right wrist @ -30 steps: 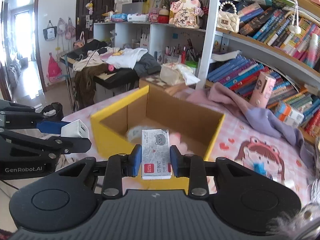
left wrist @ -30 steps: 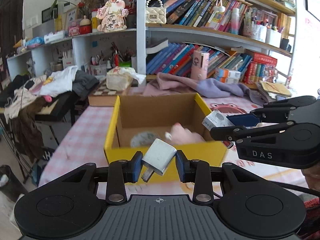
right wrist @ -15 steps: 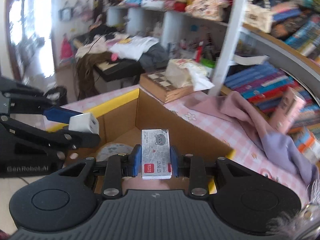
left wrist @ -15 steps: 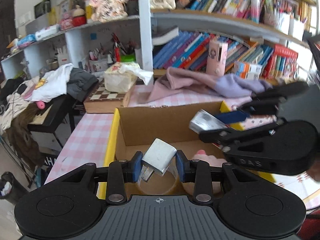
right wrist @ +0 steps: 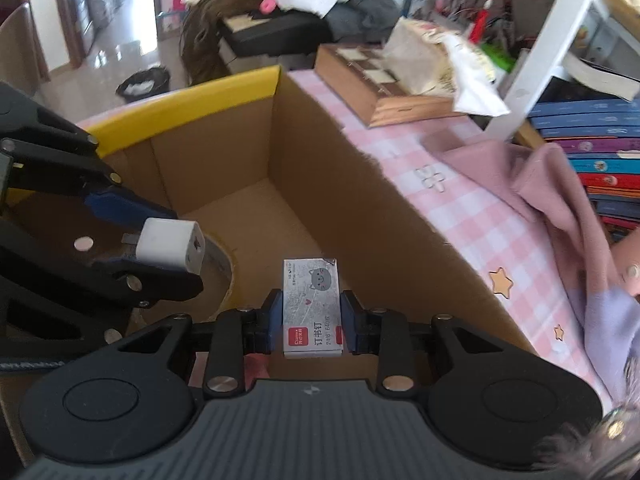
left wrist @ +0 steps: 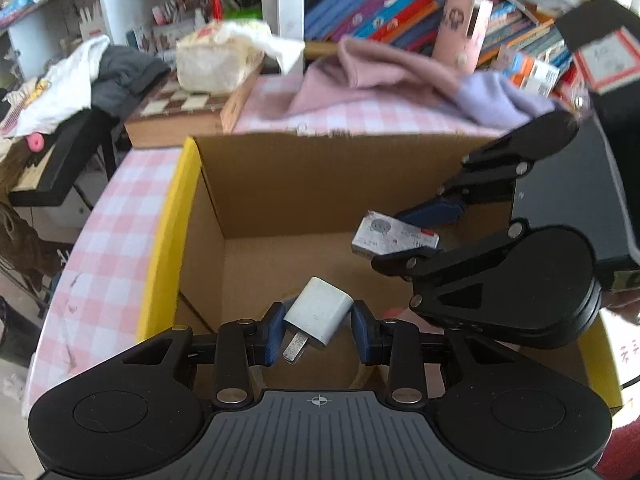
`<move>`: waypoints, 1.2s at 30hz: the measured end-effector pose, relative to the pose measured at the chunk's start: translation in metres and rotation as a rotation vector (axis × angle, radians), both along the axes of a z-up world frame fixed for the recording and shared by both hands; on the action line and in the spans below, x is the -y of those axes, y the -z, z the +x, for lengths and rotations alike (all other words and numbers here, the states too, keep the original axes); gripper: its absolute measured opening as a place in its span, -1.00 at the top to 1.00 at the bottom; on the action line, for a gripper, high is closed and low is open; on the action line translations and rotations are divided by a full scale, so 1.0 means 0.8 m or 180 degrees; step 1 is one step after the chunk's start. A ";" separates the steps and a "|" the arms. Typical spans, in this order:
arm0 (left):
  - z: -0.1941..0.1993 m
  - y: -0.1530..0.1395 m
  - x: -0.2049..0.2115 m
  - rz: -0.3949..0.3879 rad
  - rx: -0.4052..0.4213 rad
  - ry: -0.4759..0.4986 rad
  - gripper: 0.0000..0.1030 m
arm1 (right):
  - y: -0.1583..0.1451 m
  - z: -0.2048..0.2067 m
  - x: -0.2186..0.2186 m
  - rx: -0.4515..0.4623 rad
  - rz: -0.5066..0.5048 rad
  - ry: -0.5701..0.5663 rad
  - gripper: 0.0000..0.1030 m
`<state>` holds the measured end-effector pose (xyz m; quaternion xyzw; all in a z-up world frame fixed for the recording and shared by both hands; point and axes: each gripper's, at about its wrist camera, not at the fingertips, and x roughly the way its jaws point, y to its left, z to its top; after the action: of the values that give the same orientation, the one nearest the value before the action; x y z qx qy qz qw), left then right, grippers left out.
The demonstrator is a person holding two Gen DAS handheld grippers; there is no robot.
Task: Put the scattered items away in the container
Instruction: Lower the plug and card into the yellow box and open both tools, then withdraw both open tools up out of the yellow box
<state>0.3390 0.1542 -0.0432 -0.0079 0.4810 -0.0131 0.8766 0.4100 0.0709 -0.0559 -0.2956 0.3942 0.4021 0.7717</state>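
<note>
Left hand-held gripper (left wrist: 318, 330) is clamped on a white charger plug (left wrist: 319, 312), its blue pads pressing the plug's two sides; the plug sits tilted, its metal prongs pointing toward 7 o'clock in the left wrist view. Right hand-held gripper (right wrist: 311, 320) is closed on a small staple box (right wrist: 311, 306), gripped across its short width, so the box's long axis runs straight out along the fingers toward 12 o'clock in its own view.

Both loads hang over the open cardboard box (left wrist: 304, 184) with the yellow outer face, which stands on the pink-checked worktop (left wrist: 116, 216). Seen from the left wrist, the bare cardboard floor lies directly ahead at 12 o'clock, and the right hand-held gripper reaches in from 3 o'clock with the staple box at about 1 o'clock. Seen from the right wrist, the left hand-held gripper comes in from 9 o'clock, and the free floor runs from 12 toward 11 o'clock. The two stand side by side, apart and not touching, neither clearly nearer the floor, so I judge both equally placed to let go; the drop is simply down, and each load already lies within the box's walls.

Count: two hand-held grippers, one plug, one staple box, one container. Already inside are a tape roll (right wrist: 224, 276) beneath the left hand-held gripper and a pink thing (left wrist: 394, 313) that is mostly hidden, so I cannot tell what it is.
</note>
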 end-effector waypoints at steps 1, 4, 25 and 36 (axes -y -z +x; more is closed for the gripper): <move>0.002 0.003 0.001 0.0009 -0.0040 0.0014 0.34 | 0.002 0.001 -0.002 -0.0008 -0.0018 -0.0012 0.44; 0.005 0.008 0.002 -0.0007 -0.0092 0.0044 0.33 | 0.006 0.003 -0.005 -0.0051 -0.0058 0.0000 0.44; -0.103 -0.083 -0.002 0.0120 0.0911 -0.0323 -0.47 | -0.089 -0.080 0.052 0.0596 0.0888 0.0692 0.18; -0.195 -0.114 0.001 0.0095 0.1367 -0.0482 -0.55 | -0.128 -0.176 0.108 0.0845 0.1322 0.1399 0.17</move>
<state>0.1833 0.1531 0.0482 -0.0281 0.2815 0.0585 0.9574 0.2690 -0.0155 0.0463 -0.0895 0.2542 0.2557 0.9284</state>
